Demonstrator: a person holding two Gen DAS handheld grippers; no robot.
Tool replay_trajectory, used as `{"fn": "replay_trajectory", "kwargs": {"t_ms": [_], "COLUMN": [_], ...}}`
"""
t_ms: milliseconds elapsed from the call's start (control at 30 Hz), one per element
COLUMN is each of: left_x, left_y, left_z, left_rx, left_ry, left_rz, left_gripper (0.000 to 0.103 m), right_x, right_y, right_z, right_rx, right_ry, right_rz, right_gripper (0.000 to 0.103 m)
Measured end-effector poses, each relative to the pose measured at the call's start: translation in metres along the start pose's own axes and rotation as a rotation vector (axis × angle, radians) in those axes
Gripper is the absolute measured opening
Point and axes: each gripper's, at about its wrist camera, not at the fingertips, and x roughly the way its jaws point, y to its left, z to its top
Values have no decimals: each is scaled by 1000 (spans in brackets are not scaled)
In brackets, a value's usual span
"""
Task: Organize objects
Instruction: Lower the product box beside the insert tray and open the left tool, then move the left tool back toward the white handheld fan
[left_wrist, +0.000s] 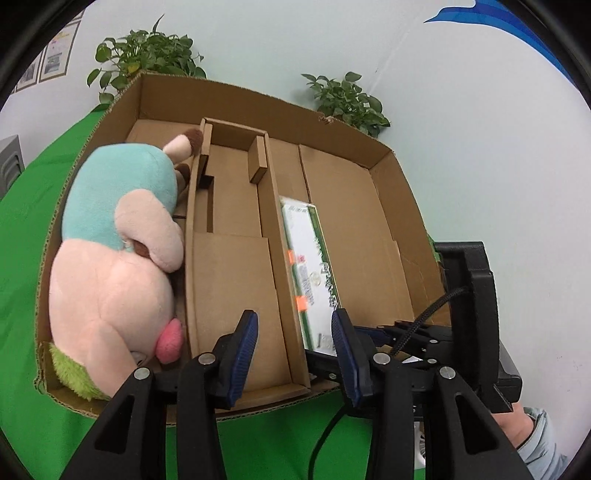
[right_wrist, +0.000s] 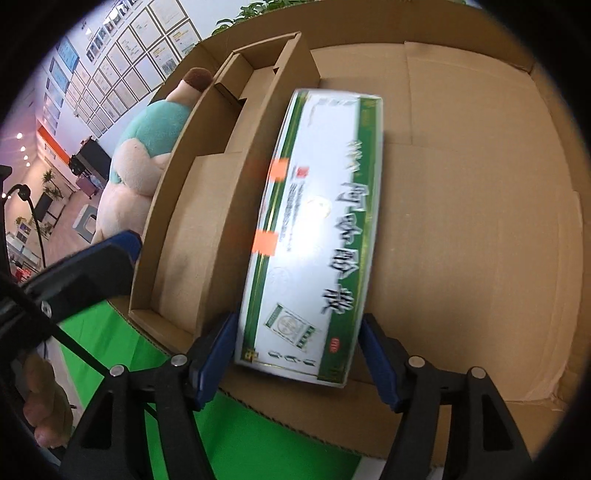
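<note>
A cardboard box (left_wrist: 391, 192) with inner dividers stands on a green cloth. A plush toy (left_wrist: 114, 258) in pink, teal and green lies in its left compartment, also in the right wrist view (right_wrist: 136, 162). A white and green carton (left_wrist: 312, 266) lies in the right compartment beside the divider. My right gripper (right_wrist: 297, 354) has its pads on both sides of the carton's (right_wrist: 314, 229) near end. My left gripper (left_wrist: 293, 354) is open and empty over the box's near edge, above the middle compartment.
Two potted plants (left_wrist: 147, 59) stand behind the box against the pale wall. The green cloth (left_wrist: 22, 236) surrounds the box. The right gripper's body (left_wrist: 469, 310) shows at the right of the left wrist view. Framed papers (right_wrist: 122, 62) cover a far wall.
</note>
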Motion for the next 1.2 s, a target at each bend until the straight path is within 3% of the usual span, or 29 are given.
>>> {"fn": "replay_trajectory", "kwargs": {"t_ms": [233, 300, 333, 367, 633, 700, 767, 800, 867, 933, 1000, 1100, 1200], "left_x": [-12, -16, -18, -19, -24, -33, -44, -51, -70, -89, -100, -110, -121], "left_y": [1, -1, -2, -2, -5, -10, -18, -23, -37, -49, -58, -73, -94], "left_z": [-3, -6, -7, -8, -18, -21, -25, -28, -38, -51, -61, -74, -89], "left_rx": [17, 35, 42, 44, 78, 104, 132, 147, 172, 164, 153, 147, 177], "left_ry": [-34, -60, -66, -66, -73, -115, -170, -205, -316, -428, -480, -474, -480], "left_rz": [11, 39, 40, 31, 87, 144, 212, 246, 328, 386, 403, 403, 398], "left_gripper": [39, 39, 39, 39, 39, 44, 60, 64, 88, 102, 103, 103, 103], "right_x": [-13, -10, -7, -3, -10, -17, -35, -47, -72, -91, -108, -125, -126], "right_y": [-24, -31, -35, -37, -43, -39, -29, -26, -10, 7, 18, 21, 34], "right_z": [8, 8, 6, 6, 4, 0, -9, -16, -35, -55, -76, -105, -99], "right_rx": [30, 70, 82, 93, 96, 108, 74, 46, -32, -86, -86, -41, -12], "right_ry": [-81, -89, -81, -72, -98, -115, -177, -217, -311, -379, -432, -480, -462], "right_rz": [14, 15, 19, 28, 31, 4, -46, -82, -200, -295, -343, -323, -313], "right_gripper": [66, 50, 36, 33, 33, 40, 80, 85, 86, 87, 87, 91, 91]}}
